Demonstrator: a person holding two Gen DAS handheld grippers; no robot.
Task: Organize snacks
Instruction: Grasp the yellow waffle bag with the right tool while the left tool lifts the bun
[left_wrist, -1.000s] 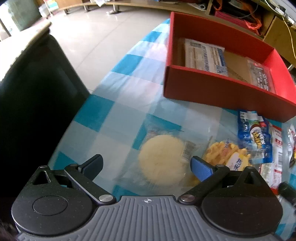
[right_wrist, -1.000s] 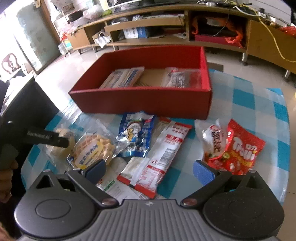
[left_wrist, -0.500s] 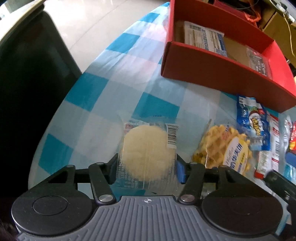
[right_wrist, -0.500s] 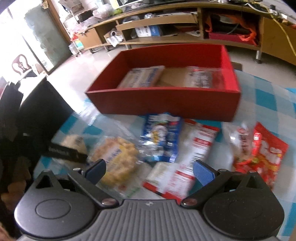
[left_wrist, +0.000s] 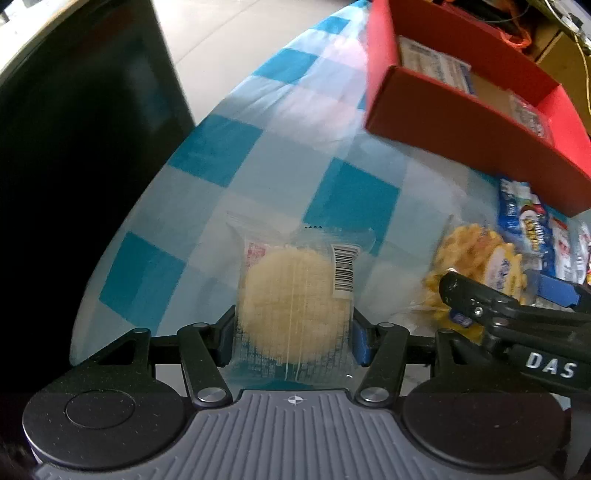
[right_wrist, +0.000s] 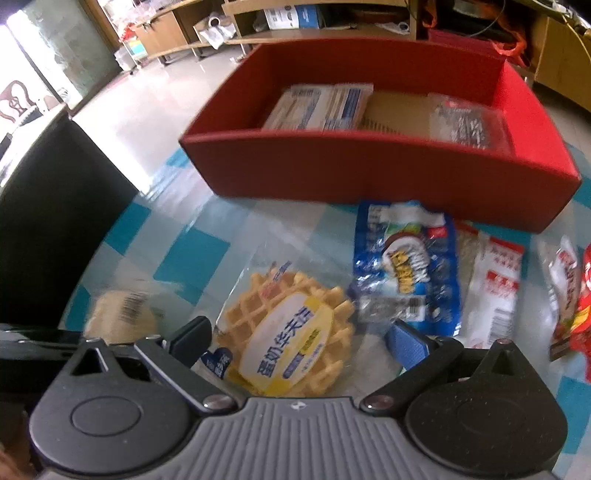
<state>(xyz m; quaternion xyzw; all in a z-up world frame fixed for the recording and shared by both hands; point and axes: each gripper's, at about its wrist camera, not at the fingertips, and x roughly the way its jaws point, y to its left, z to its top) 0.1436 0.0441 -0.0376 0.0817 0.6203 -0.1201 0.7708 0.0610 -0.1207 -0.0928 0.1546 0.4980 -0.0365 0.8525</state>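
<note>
My left gripper (left_wrist: 293, 341) is shut on a clear packet with a round pale cake (left_wrist: 291, 302), held just above the checked tablecloth (left_wrist: 207, 147). The cake also shows in the right wrist view (right_wrist: 122, 314). My right gripper (right_wrist: 299, 338) is open, its fingers on either side of a packed yellow waffle (right_wrist: 288, 332), which also shows in the left wrist view (left_wrist: 476, 254). The red box (right_wrist: 369, 170) stands behind, with two flat packets inside.
A blue snack bag (right_wrist: 406, 266), a white and red packet (right_wrist: 495, 288) and red sweets (right_wrist: 580, 295) lie right of the waffle. A black chair back (left_wrist: 74, 147) stands by the table's left edge. Shelves (right_wrist: 332, 18) line the far wall.
My left gripper closed on the cake packet and lifted it slightly. My right gripper moved left and down from the white and red packet to around the waffle, staying open.
</note>
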